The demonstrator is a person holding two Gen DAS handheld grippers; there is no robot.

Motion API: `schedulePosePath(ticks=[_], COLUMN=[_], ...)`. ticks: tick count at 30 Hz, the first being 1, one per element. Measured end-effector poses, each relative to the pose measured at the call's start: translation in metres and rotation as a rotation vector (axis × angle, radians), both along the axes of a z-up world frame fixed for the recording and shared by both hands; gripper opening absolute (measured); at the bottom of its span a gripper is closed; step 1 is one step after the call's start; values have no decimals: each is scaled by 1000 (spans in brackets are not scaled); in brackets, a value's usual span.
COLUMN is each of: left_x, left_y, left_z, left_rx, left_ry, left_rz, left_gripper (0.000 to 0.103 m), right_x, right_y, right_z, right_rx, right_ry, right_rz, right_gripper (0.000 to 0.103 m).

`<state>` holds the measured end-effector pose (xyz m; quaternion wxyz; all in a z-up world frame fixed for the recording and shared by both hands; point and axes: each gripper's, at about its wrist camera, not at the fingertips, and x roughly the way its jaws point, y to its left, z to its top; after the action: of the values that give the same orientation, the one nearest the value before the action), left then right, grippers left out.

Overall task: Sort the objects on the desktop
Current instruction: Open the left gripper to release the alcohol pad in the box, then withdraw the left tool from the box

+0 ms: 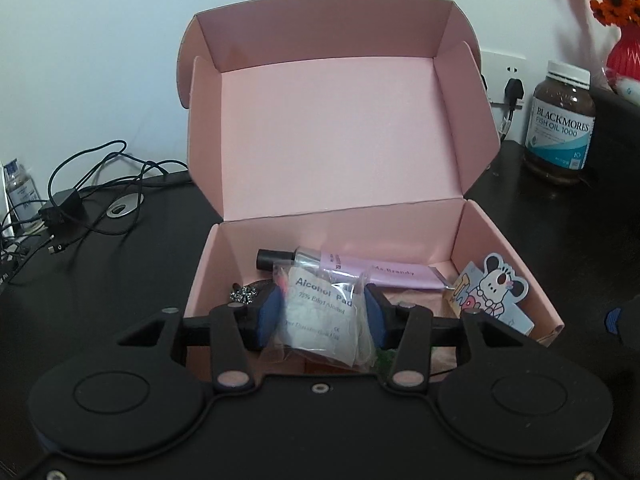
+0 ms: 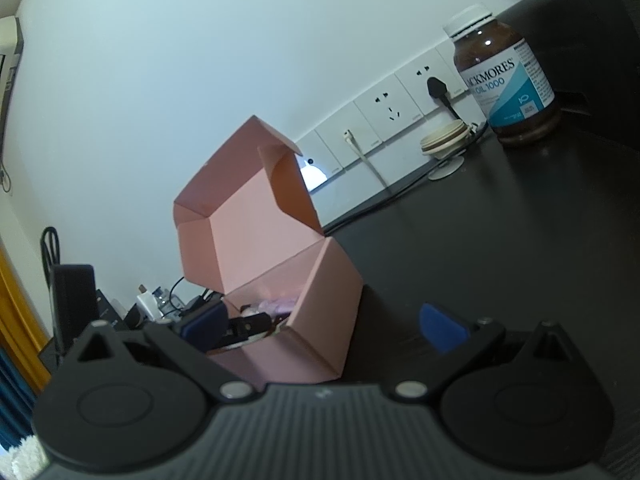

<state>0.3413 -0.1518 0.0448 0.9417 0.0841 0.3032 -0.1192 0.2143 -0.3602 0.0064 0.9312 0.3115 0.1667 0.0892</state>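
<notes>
Dark desk, white wall: you hold the alcohol pad packet [image 1: 320, 320] over the pink box [image 1: 504, 240].
Your left gripper [image 1: 322, 314] pinches the packet by both edges, so it hangs above the tube [image 1: 360, 270] and sticker card [image 1: 496, 292] already inside. Your right gripper [image 2: 324, 324] waits beside the box, jaws apart and empty.

left tool [image 1: 322, 316]: blue pads [image 1: 267, 314] pinching a clear baggie of alcohol pads [image 1: 320, 316], right over the box's front edge
pink box [image 1: 508, 252]: lid flipped up, sitting on the dark worktop [image 1: 120, 280]
inside: lilac tube [image 1: 360, 270] with black cap at the back, cartoon mouse card [image 1: 498, 294] at right, something sparkly [image 1: 242, 295] at left
right of box: brown fish oil bottle [image 1: 562, 124]
left: tangle of black cables [image 1: 92, 184]
</notes>
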Motion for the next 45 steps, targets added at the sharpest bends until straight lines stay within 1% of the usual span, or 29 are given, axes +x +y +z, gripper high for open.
schedulePosePath(ticks=[7, 9, 10, 11, 12, 14, 19, 22, 28, 31, 35, 39, 42, 45], left_x=[0, 1, 1, 0, -1, -4, -13, -17, -38, -48, -60, -71, -77, -82], left_y=[2, 3, 3, 4, 4, 4, 4, 7, 18, 28, 48, 69, 85, 105], left_z=[-1, -1, -1, 0, 0, 3, 16, 25, 37, 36, 29, 19, 12, 6], left_rx=[-5, -3, -1, 2, 4, 4, 1, -22, -3, 1, -19, -33, -29, -31], left_ry=[10, 11, 8, -1, -9, -23, -55, -68, -169, -187, -197, -190, -178, -163], left_rz=[10, 16, 19, 18, 16, 8, -19, -25, -46, -54, -33, -7, 2, 32], left_gripper=[51, 57, 68, 73, 75, 82, 84, 92, 102, 103, 103, 103, 103, 103], right_x=[0, 0, 0, 0, 0, 0, 1, 1, 2, 1, 2, 2, 1, 2], right_y=[-1, -1, -1, -1, -1, -1, -2, -3, -2, -2, -2, -1, -1, 0], right_z=[0, -1, -1, -1, -1, 0, -1, -2, -2, -2, -2, -2, -1, -1], right_rx=[2, 2, 3, 4, 4, 4, 11, 18, 19, 18, 16, 9, 6, 2], right_ry=[0, 1, 1, 1, 1, -1, 6, 10, 13, 12, 16, 17, 18, 23], right_rz=[-2, -1, -1, -1, -2, -1, 2, 1, 0, -1, -2, -7, -12, -15], right_gripper=[102, 102, 102, 102, 102, 102, 102, 102, 102, 102, 102, 102, 102, 102])
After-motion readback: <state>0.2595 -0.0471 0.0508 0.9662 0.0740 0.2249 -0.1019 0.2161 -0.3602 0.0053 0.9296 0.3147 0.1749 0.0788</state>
